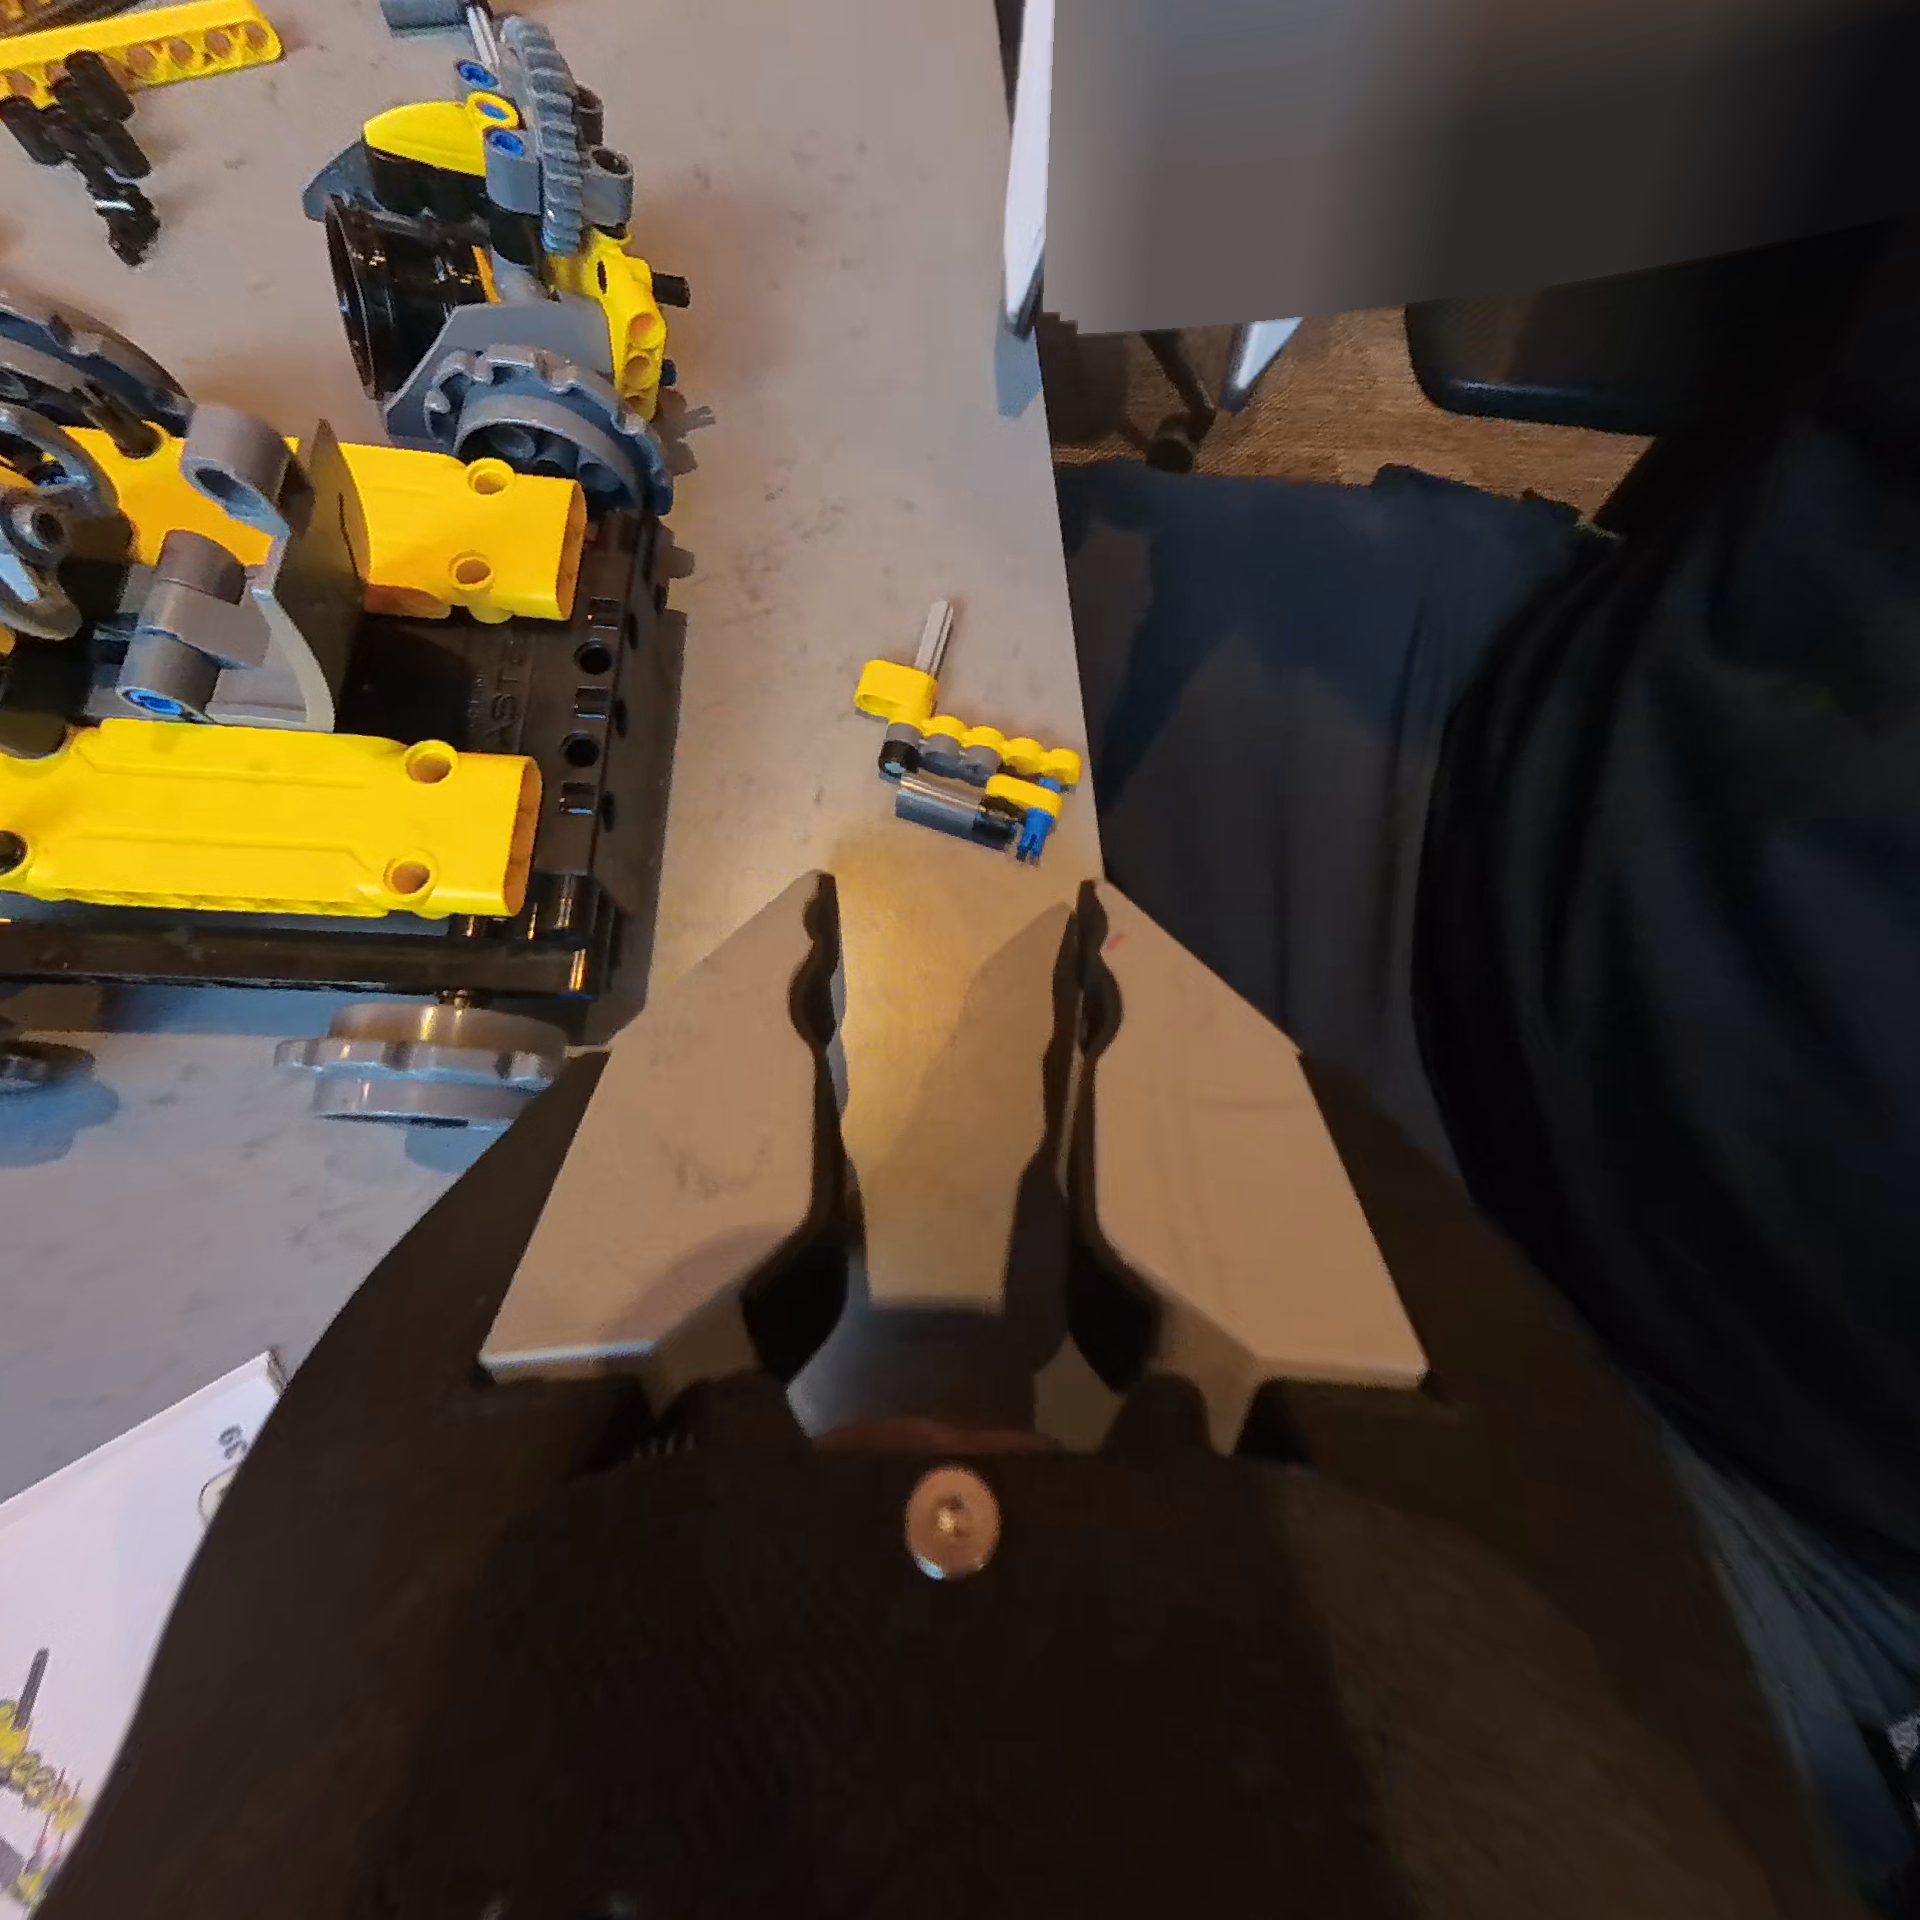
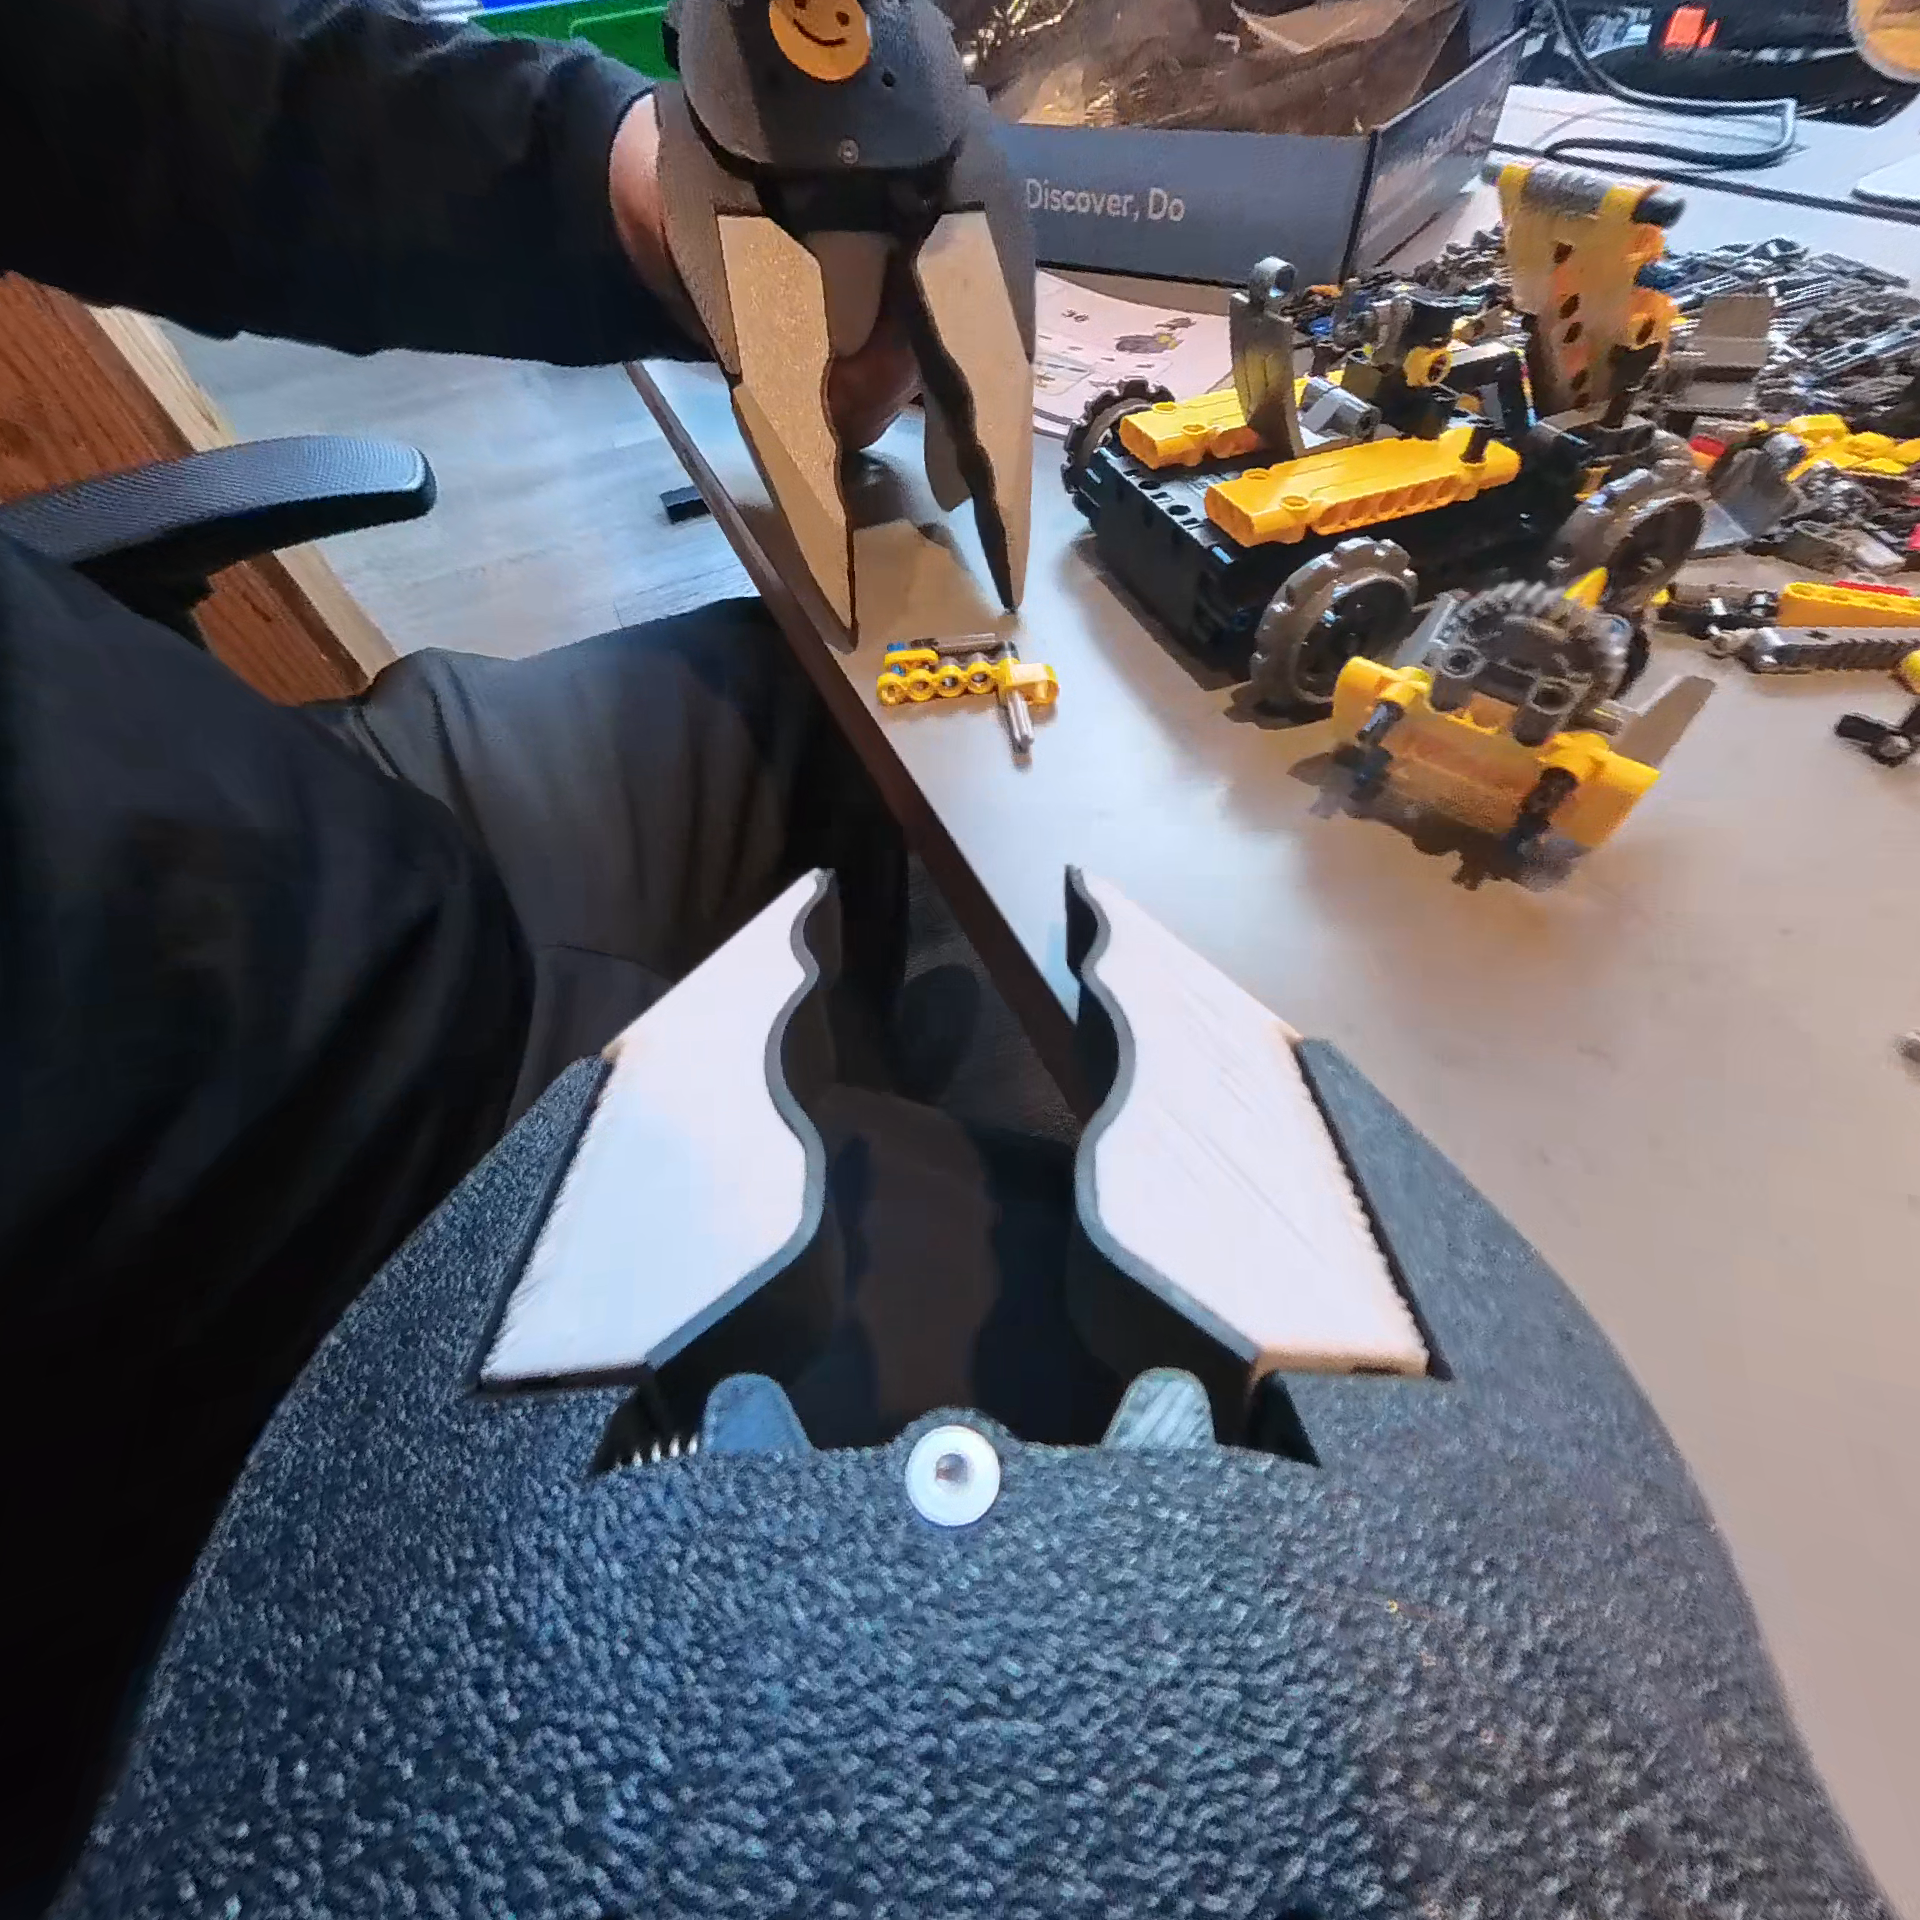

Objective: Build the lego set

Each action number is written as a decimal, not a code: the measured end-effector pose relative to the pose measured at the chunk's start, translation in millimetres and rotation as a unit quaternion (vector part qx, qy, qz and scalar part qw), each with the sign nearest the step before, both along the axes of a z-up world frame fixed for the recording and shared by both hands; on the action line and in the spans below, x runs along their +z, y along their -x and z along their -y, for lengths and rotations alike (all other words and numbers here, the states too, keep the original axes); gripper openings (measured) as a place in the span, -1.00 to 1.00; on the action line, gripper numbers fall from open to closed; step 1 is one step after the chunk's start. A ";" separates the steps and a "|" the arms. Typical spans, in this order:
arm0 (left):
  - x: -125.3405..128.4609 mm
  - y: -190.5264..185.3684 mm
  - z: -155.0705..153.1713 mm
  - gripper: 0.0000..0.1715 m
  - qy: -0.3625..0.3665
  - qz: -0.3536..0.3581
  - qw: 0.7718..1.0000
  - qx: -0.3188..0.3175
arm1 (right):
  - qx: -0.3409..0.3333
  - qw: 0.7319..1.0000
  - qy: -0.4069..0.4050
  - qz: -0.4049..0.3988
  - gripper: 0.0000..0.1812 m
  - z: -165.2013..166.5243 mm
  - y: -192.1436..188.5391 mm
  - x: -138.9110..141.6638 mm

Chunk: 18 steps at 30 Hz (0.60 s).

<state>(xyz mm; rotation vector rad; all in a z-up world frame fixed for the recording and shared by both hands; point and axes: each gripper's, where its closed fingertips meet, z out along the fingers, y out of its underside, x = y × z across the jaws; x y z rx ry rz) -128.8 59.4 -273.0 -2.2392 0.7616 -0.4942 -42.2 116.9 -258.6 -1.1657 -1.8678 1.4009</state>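
A small yellow, grey and blue brick assembly with a grey axle lies near the table's edge. It also shows in the right wrist view. My left gripper is open and empty, hovering just short of this small assembly. It shows from outside in the right wrist view, tips just above the assembly. My right gripper is open and empty, held over the table edge and the person's lap, well short of the assembly.
A large yellow and black wheeled model stands on the grey table. A smaller geared yellow sub-assembly lies beside it. Loose parts, a dark box and a booklet lie around. Some 11 centimetres of space lies between my two pairs of fingers.
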 end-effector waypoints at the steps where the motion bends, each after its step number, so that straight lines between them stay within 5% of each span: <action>1: -0.1 -0.2 1.4 -0.48 -0.002 -0.004 1.000 -0.004 | 0.002 1.000 0.004 0.003 -0.52 2.4 2.7 -0.5; 18: -1.0 -1.5 -5.0 -0.46 -0.020 -0.023 0.996 -0.086 | 0.019 0.988 -0.106 0.108 -0.41 31.9 63.1 -12.8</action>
